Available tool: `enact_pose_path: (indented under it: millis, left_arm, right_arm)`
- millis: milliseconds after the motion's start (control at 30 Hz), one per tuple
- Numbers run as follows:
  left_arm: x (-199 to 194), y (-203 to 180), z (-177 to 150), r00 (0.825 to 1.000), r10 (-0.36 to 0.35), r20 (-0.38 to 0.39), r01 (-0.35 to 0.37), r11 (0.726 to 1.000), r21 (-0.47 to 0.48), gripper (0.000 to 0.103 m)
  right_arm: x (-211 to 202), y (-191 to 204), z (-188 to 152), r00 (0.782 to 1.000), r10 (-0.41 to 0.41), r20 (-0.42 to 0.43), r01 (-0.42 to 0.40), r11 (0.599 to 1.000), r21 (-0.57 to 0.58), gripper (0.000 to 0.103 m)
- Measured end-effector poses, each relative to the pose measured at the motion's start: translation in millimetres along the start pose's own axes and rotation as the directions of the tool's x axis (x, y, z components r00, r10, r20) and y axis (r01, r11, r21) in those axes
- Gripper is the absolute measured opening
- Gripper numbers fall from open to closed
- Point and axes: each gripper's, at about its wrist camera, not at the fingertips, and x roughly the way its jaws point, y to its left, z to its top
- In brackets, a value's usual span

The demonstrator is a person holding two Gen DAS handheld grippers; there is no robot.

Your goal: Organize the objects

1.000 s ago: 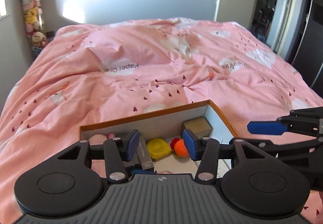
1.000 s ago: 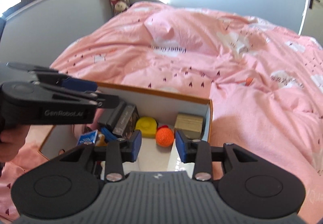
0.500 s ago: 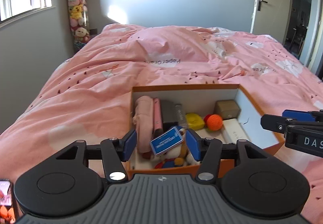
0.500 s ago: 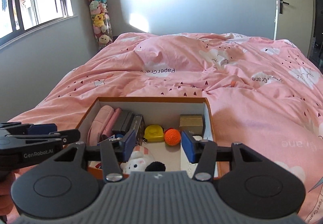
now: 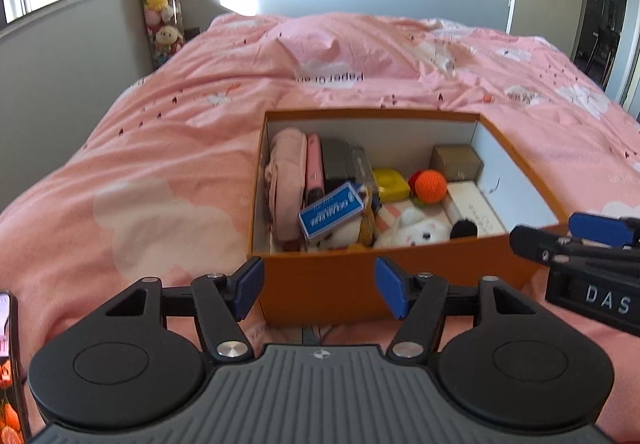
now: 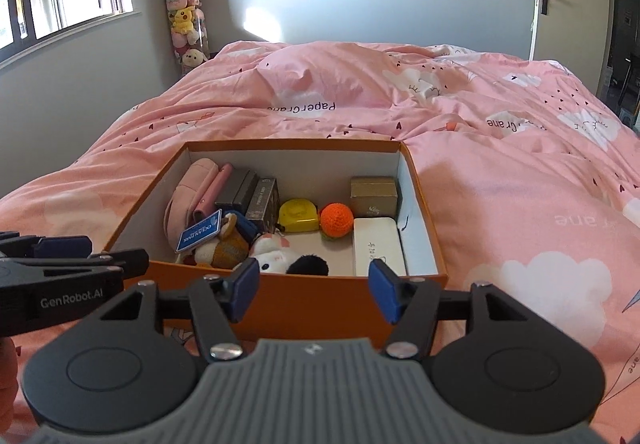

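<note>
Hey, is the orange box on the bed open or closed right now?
Open. The orange box has no lid on it, and things inside show from above, such as the orange ball.

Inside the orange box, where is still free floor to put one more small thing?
In the orange box, bare floor shows only between the yellow case, white case and white plush. The left half is crowded.
</note>
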Motion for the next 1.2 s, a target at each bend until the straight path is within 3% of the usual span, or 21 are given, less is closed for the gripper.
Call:
enact_pose_path:
  millis: [133,1200]
  left_arm:
    - [3.0,-1.1,-5.4,0.999,-0.006,-0.049,0.006,1.0,0.0,0.076]
    - [-2.2,-4.2,-6.1,0.999,-0.011,-0.052,0.013,0.999,0.033,0.078]
  right_arm:
    - [-0.6,0.7,-3.9,1.0,-0.015,-0.014,0.015,1.0,-0.004,0.065]
    - [3.2,6.3,-5.6,0.997,-0.045,-0.059,0.043,0.998,-0.039,0.07]
